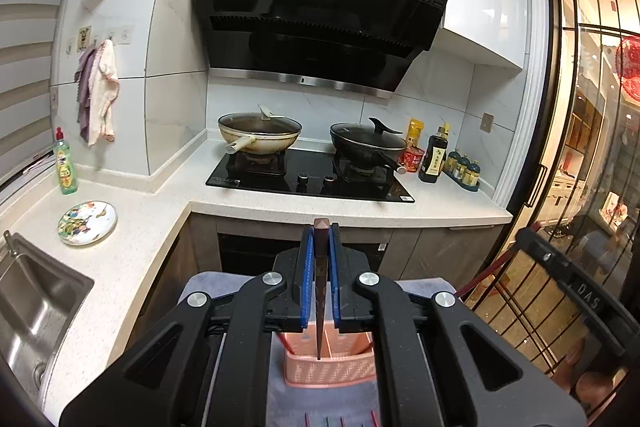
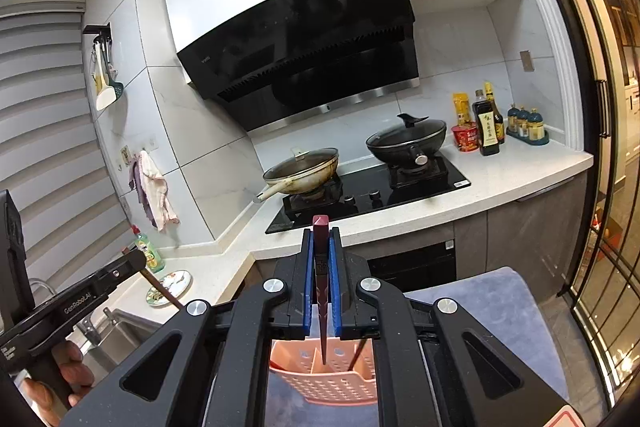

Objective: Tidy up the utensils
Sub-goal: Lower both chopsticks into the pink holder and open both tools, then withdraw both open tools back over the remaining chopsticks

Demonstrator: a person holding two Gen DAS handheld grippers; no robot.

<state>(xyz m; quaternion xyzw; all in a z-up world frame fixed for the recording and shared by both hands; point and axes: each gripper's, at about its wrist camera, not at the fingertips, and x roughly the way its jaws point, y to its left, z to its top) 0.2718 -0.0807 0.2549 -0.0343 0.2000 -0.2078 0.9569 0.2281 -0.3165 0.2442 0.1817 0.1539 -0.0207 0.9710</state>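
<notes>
My left gripper (image 1: 320, 239) is shut on a dark brown chopstick (image 1: 321, 291), held upright with its tip inside a pink perforated utensil holder (image 1: 332, 367) on a grey-blue mat (image 1: 224, 283). My right gripper (image 2: 321, 243) is shut on a dark red chopstick (image 2: 322, 307), its tip also inside the pink holder (image 2: 328, 383). The left gripper also shows in the right wrist view (image 2: 80, 303) with its chopstick. Several coloured utensil ends (image 1: 340, 421) lie on the mat at the bottom edge.
A stove (image 1: 312, 179) carries a cream wok (image 1: 260, 137) and a black wok (image 1: 368, 143). Sauce bottles (image 1: 434, 157) stand at the right. A plate (image 1: 87, 223), a dish-soap bottle (image 1: 64, 167) and a sink (image 1: 32, 307) are left. A glass door (image 1: 580, 147) is right.
</notes>
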